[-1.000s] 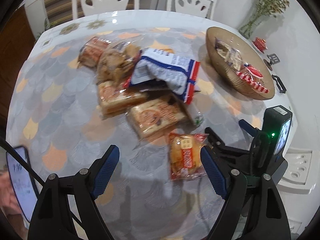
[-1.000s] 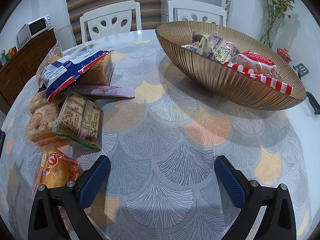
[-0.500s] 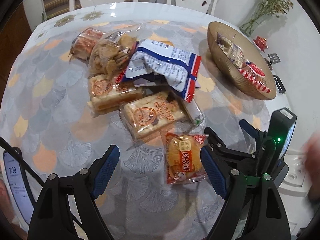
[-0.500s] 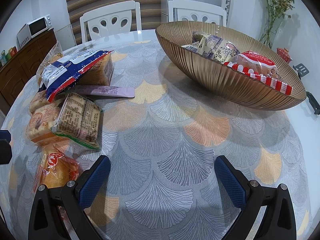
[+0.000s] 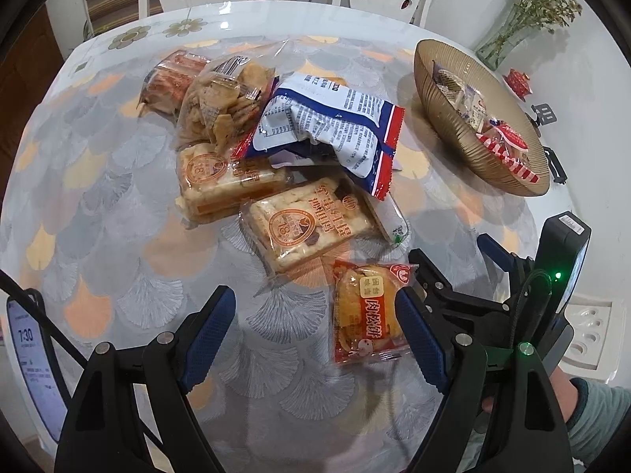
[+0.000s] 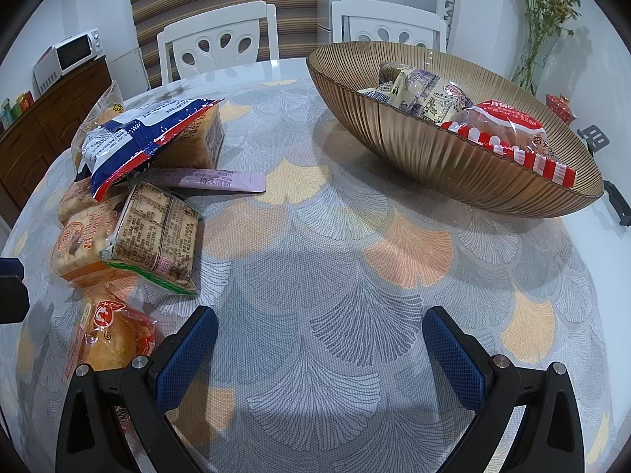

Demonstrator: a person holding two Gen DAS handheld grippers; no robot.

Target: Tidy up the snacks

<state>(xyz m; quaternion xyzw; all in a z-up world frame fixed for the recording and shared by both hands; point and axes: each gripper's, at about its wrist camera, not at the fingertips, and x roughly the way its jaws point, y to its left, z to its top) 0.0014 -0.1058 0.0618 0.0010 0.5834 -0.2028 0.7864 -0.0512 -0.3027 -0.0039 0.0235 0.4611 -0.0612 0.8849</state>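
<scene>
A pile of snack packets lies mid-table: a blue, white and red bag (image 5: pixel 327 126), two orange rice-cake packets (image 5: pixel 224 181) (image 5: pixel 307 224), a clear cracker bag (image 5: pixel 221 102) and a red packet (image 5: pixel 173 79). A red bun packet (image 5: pixel 366 315) lies flat between my left gripper's fingers, close to the right pad, not pressed. My left gripper (image 5: pixel 315 335) is open above the table. The ribbed gold bowl (image 6: pixel 434 157) at the right holds several packets. My right gripper (image 6: pixel 321 354) stands open over bare cloth, the bun packet (image 6: pixel 110 335) just to its left.
A purple stick packet (image 6: pixel 213 181) lies beside the pile. A phone (image 5: pixel 27 354) sits at the near left edge. A vase of flowers (image 5: pixel 520 27) and a small red item (image 5: pixel 518 81) stand behind the bowl. Two white chairs (image 6: pixel 221 47) are at the far side.
The left gripper has shifted slightly over the bun packet, and its fingertip now shows at the left edge of the right wrist view. The right gripper has not moved.
</scene>
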